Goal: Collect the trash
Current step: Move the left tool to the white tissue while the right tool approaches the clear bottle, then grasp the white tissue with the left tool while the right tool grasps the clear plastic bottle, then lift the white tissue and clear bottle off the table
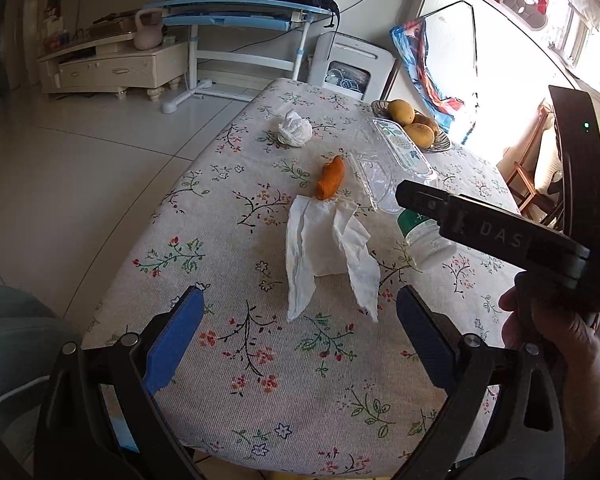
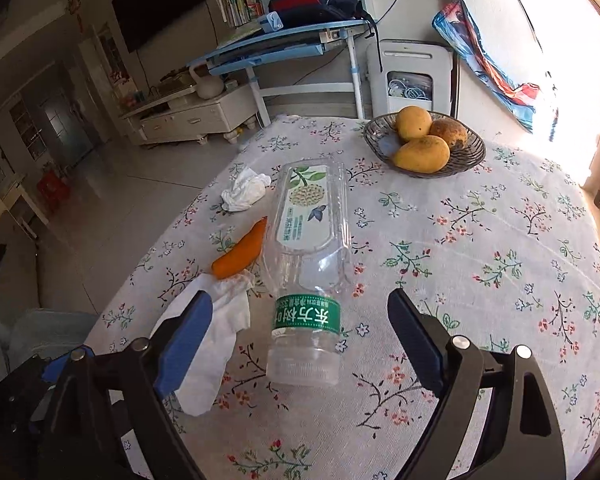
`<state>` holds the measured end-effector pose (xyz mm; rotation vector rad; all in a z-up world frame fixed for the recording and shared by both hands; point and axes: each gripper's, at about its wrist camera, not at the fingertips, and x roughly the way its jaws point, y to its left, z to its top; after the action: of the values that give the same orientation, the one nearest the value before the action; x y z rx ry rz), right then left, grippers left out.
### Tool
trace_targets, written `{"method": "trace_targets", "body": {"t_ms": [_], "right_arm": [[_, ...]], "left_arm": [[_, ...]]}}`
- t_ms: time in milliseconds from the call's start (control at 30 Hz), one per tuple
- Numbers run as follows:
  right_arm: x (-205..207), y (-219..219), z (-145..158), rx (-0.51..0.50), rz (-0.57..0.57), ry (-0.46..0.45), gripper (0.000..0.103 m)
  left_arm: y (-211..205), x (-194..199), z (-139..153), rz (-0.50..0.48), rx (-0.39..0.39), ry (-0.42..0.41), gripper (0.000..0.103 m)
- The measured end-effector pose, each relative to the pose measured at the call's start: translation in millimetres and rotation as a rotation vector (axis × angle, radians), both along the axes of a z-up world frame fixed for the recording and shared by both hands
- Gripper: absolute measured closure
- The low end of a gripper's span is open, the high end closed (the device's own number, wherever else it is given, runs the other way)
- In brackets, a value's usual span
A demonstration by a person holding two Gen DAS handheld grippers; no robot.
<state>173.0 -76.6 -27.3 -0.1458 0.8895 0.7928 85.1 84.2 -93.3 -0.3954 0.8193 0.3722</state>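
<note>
One bottle point(image 2: 308, 276), two tissues point(image 1: 324, 256) point(image 1: 295, 128), one peel point(image 1: 331, 178), three mangoes point(image 2: 422, 154).

In the left wrist view the right gripper point(image 1: 420, 196) covers the bottle point(image 1: 424, 236) mid-body. Bottle label print point(image 2: 300, 208) is too small to read. The counter point(image 2: 460, 240) near edge is cut off in both views.

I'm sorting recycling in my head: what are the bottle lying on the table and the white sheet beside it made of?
The bottle looks like thin clear plastic: you see the floral tablecloth through it, with glossy highlights and a green printed label. The white sheet seems to be soft tissue paper: matte, creased, with a torn, limp edge.
</note>
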Motion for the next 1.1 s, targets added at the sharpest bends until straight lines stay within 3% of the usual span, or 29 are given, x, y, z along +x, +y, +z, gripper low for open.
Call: {"method": "trace_targets", "body": {"t_ms": [200, 367, 400, 533, 633, 700, 800, 900, 1100], "right_arm": [[16.9, 16.1, -13.0, -0.051, 0.016, -0.008, 0.018], [26.0, 11.3, -19.5, -0.069, 0.038, -0.002, 0.035], [26.5, 9.2, -21.9, -0.077, 0.04, -0.002, 0.042], [27.2, 0.5, -27.1, -0.085, 0.049, 0.009, 0.045], [23.5, -6.6, -25.6, -0.107, 0.064, 0.006, 0.045], [19.3, -13.0, -24.7, -0.124, 0.069, 0.003, 0.045], [12.9, -25.9, -23.7, -0.134, 0.065, 0.019, 0.045], [3.7, -35.6, -21.5, -0.145, 0.068, 0.033, 0.045], [-20.3, -53.5, -19.0, -0.166, 0.071, 0.048, 0.045]], "left_arm": [[9.2, 32.0, -11.1, 0.01, -0.007, 0.036, 0.009], [9.3, 49.9, -24.3, 0.017, -0.039, 0.057, 0.009], [7.1, 53.0, -26.6, 0.009, -0.036, 0.062, 0.009], [-0.9, 63.5, -29.9, -0.022, -0.002, 0.063, 0.01], [-3.8, 66.8, -28.9, -0.035, 0.004, 0.045, 0.032], [-6.7, 68.5, -28.0, -0.058, 0.011, 0.042, 0.062], [-7.1, 65.7, -28.5, -0.08, 0.01, 0.046, 0.083], [-6.0, 55.4, -28.3, -0.101, -0.006, 0.044, 0.089], [-14.5, 22.4, -23.4, -0.182, -0.021, 0.053, 0.09]]}}
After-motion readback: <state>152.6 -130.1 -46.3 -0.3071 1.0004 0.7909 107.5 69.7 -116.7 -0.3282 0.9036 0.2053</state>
